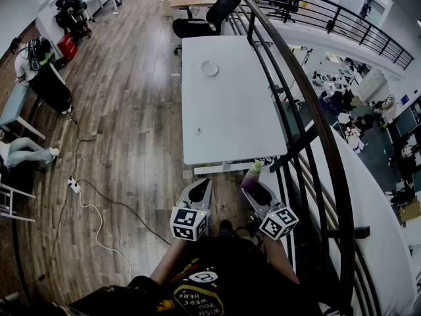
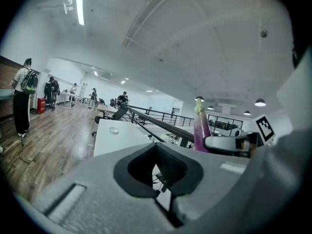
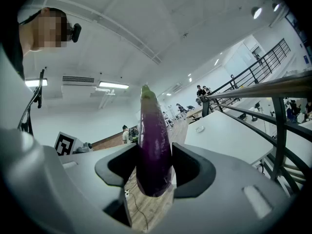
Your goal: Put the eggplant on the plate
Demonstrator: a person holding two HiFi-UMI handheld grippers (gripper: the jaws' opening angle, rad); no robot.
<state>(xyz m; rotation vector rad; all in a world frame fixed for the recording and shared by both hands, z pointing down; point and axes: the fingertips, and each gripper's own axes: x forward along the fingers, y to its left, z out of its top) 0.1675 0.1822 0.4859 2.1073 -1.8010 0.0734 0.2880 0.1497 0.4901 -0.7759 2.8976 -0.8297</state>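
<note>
A long purple eggplant [image 3: 153,145] with a green tip stands upright between the jaws of my right gripper [image 3: 154,168], which is shut on its lower half. From the head view the eggplant [image 1: 250,178] and right gripper [image 1: 256,188] hover just before the near edge of the white table [image 1: 230,110]. A small clear plate [image 1: 209,68] lies toward the table's far end; it also shows as the plate [image 2: 113,129] and the plate [image 3: 199,128]. My left gripper [image 1: 200,189] hangs beside the right one, its jaws [image 2: 163,173] together and empty. The left gripper view catches the eggplant [image 2: 201,130] at right.
A black railing [image 1: 299,91] runs along the table's right side above a lower floor. A black office chair [image 1: 204,20] stands at the table's far end. A power strip and cables [image 1: 82,196] lie on the wooden floor at left. A small speck [image 1: 197,130] sits mid-table.
</note>
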